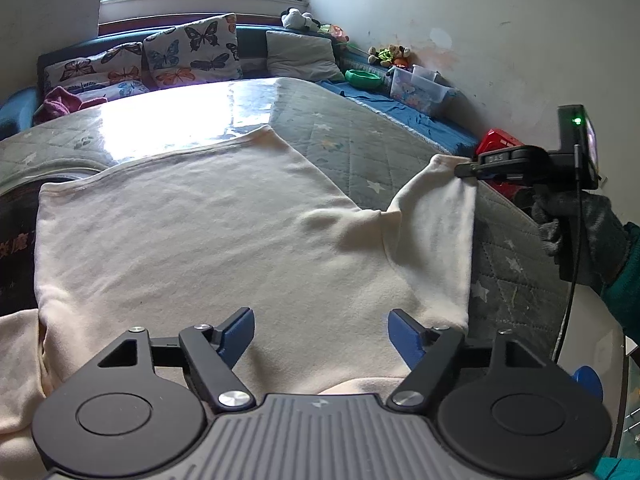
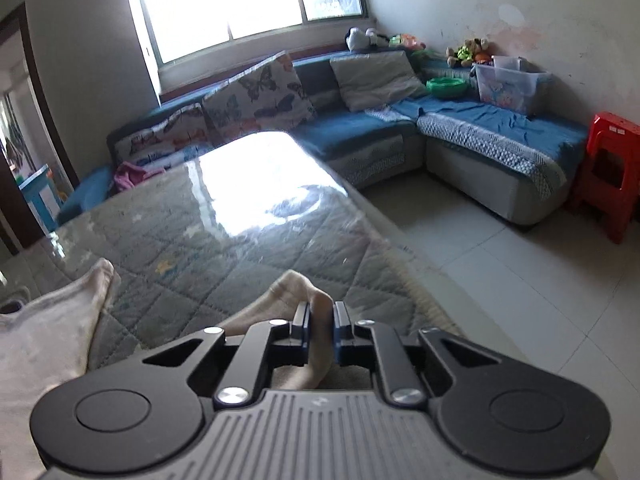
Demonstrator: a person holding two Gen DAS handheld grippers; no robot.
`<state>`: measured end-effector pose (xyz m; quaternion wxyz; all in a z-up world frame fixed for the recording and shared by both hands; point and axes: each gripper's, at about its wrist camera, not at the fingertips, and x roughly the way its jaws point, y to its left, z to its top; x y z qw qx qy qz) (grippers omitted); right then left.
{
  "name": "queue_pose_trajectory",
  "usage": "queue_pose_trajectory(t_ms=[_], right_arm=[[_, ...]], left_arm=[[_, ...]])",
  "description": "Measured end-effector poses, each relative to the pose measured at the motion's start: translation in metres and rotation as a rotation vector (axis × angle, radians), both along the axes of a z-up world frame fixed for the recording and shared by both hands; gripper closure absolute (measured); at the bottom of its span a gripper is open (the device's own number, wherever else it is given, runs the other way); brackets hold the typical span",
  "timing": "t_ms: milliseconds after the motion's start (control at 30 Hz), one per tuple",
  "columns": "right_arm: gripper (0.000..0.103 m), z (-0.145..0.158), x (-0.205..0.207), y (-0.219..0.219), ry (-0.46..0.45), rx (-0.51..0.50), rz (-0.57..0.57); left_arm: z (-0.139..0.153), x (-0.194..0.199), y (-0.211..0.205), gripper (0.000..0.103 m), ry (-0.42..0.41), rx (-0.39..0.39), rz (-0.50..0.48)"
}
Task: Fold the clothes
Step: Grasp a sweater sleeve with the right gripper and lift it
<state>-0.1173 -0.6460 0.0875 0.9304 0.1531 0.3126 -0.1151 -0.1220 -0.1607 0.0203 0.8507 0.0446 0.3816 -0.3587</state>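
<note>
A cream shirt (image 1: 208, 232) lies spread flat on the desk (image 1: 352, 128), which has a quilted cover under a shiny clear sheet, so the cloth has a smooth place to be folded. The right gripper (image 2: 321, 312) has its jaws clenched on the end of the sleeve (image 2: 296, 284), and the cloth bunches up between the two pads. In the left view that sleeve (image 1: 436, 224) is lifted off the desk and pulled out to the side, likely so it can be laid over the body of the shirt. A gloved hand (image 1: 576, 232) carries that gripper near the desk edge. The left gripper (image 1: 320, 336) hangs low over the near part of the shirt with its jaws released and wide (nothing sits between the blue pads), maybe ready to hold the cloth still. The rest of the shirt stays flat, with only a small bump near the sleeve. Behind the desk is a sofa (image 2: 472, 128) with pillows.
</note>
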Motion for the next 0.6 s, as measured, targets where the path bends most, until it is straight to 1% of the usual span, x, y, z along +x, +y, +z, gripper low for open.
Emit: queue_pose_trajectory(t_ms=[33,133,267,367,433,533,600], right_arm=[[0.094,0.000,-0.003,-0.002,-0.003,0.000,-0.006],[0.094,-0.008,-0.005,-0.006,0.033,0.001,-0.013],[0.094,-0.007,-0.008,-0.008,0.021,0.003,-0.003],[0.094,0.006,-0.014,-0.010,-0.023,0.006,0.004],[0.094,0.015,-0.015,-0.009,-0.022,0.003,0.009],[0.094,0.033,-0.018,-0.004,-0.025,0.011,0.026],[0.094,0.051,-0.021,0.002,-0.047,0.028,0.052]], left_arm=[[0.000,0.000,-0.002,0.025,0.000,0.001,-0.001],[-0.002,-0.001,-0.008,0.024,0.003,0.006,-0.009],[-0.003,-0.003,-0.020,0.023,-0.001,0.026,-0.016],[-0.003,-0.005,-0.027,0.023,-0.008,0.029,-0.019],[-0.006,-0.007,-0.035,0.023,-0.026,0.050,-0.025],[-0.010,-0.015,-0.044,0.021,-0.075,0.090,-0.036],[-0.009,-0.017,-0.043,0.021,-0.078,0.089,-0.034]])
